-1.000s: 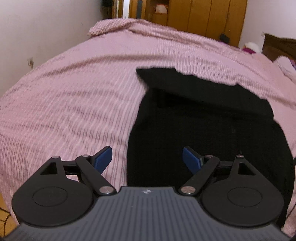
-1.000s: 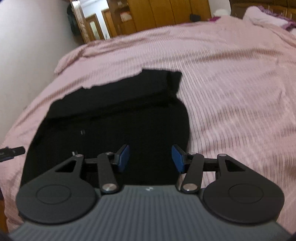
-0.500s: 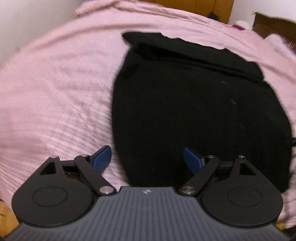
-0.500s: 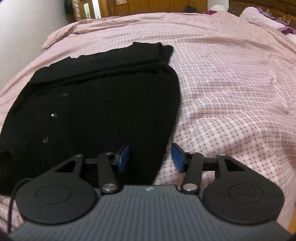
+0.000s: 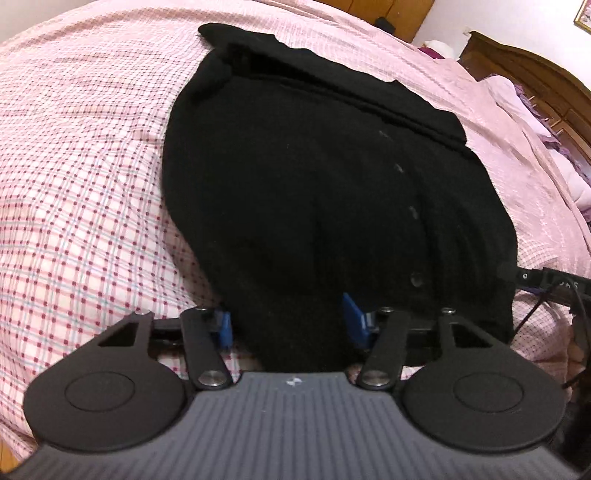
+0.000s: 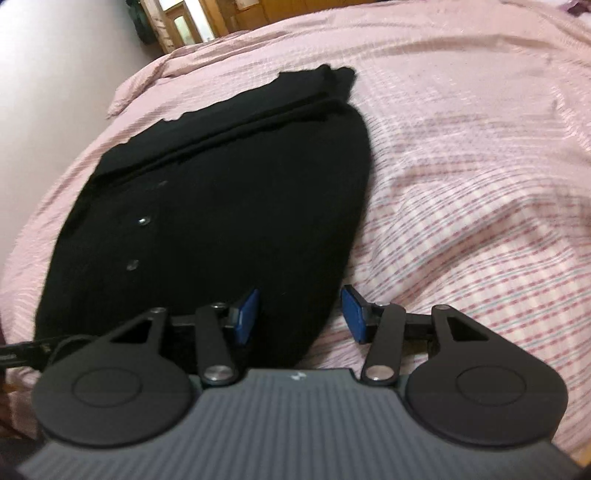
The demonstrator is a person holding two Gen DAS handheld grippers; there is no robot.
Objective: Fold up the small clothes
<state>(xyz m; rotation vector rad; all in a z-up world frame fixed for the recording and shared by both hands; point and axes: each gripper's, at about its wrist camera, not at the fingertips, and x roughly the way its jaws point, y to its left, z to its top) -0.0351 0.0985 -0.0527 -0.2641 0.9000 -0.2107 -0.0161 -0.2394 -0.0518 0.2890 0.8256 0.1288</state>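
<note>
Near the bed's point(image 5: 92, 155) front edge, black cardigan point(image 5: 314, 184): soft, limp; left gripper point(image 5: 286, 319) closing around hem corner; right gripper point(image 6: 299, 315) open astride opposite corner.

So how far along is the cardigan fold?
Done: far end of the black cardigan is folded over on the bed. In hand: left gripper closing around the near hem; right gripper straddles its corner. Left: lifting the hem across.

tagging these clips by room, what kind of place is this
Most likely a home bedroom. A black garment lies on a bed with a pink checked cover, a carved wooden headboard stands at the far end, and wooden wardrobe doors line the back wall.
</note>
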